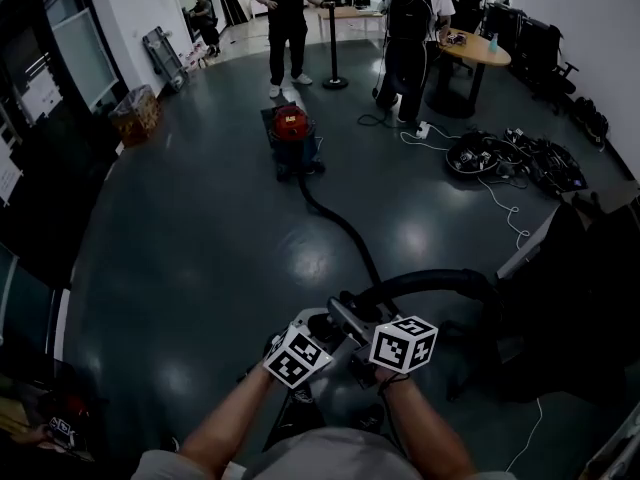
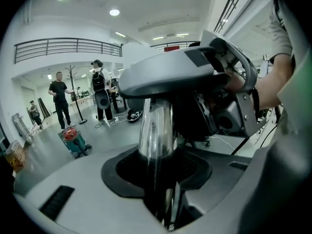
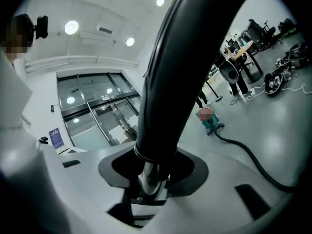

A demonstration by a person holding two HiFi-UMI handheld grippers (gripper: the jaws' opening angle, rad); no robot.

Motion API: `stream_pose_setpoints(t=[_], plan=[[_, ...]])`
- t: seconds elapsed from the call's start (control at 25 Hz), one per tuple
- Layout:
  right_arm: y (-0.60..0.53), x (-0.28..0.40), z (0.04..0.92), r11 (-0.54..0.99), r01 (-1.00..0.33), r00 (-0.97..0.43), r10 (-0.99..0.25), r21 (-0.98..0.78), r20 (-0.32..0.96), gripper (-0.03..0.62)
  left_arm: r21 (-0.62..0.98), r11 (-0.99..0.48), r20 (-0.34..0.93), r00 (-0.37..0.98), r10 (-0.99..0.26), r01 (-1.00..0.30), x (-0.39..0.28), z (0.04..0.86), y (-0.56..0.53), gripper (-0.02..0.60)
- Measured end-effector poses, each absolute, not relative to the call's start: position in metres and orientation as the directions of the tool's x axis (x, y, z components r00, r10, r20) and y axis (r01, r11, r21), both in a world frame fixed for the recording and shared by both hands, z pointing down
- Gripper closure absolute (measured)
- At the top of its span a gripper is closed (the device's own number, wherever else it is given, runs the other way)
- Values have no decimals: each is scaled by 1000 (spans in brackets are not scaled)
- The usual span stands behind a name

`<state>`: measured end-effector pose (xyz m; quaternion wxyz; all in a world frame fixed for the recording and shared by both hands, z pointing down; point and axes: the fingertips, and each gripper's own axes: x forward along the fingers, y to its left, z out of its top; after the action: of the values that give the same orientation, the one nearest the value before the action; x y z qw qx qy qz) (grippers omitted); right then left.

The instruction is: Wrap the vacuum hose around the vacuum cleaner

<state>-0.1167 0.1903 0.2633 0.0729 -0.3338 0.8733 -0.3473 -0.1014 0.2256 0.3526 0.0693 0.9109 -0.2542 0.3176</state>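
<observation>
Fingers of your left gripper (image 2: 163,196) clamp the shiny chrome tube (image 2: 156,126); your right gripper (image 3: 148,177) grips the black curved hose (image 3: 180,57), likely to carry its slack to the red-topped vacuum cleaner (image 1: 292,130) at 12 o'clock.

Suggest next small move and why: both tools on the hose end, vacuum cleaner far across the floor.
Probably step toward the vacuum cleaner with both grips kept. The left tool clamps the metal wand, the right tool holds it by the hose cuff, and the hose lies stretched over the floor to the cleaner; wrapping cannot start here.
</observation>
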Motion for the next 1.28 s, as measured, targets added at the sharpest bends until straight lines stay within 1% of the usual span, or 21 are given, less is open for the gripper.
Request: stream_pose_setpoints(t=[0.16,0.48,0.68,0.96,1.12,1.28], plan=[[175,-135,259,525,-566,-743,-659,-636,118,444,-40,-903,631,690,-355,-428,-133,358,212,439],[137,-182,240,521,-613,-718,-682,-594,143,444,-104,-941,618,720,-316,-323,-191,347,169,428],[121,-205,242,510,-626,-706,-693,-591,150,444,-117,-950,627,720,-298,-291,-228,356,151,422],[100,-232,247,468,-656,-666,-727,-593,163,444,-102,-953,614,735,-287,-286,-259,365,134,420],[87,-229,241,430,-664,-631,-762,-612,149,444,-54,-937,549,774,-317,-346,-254,357,132,420],[74,-219,233,396,-672,-584,-803,-625,119,447,43,-926,492,814,-308,-376,-238,351,131,422]])
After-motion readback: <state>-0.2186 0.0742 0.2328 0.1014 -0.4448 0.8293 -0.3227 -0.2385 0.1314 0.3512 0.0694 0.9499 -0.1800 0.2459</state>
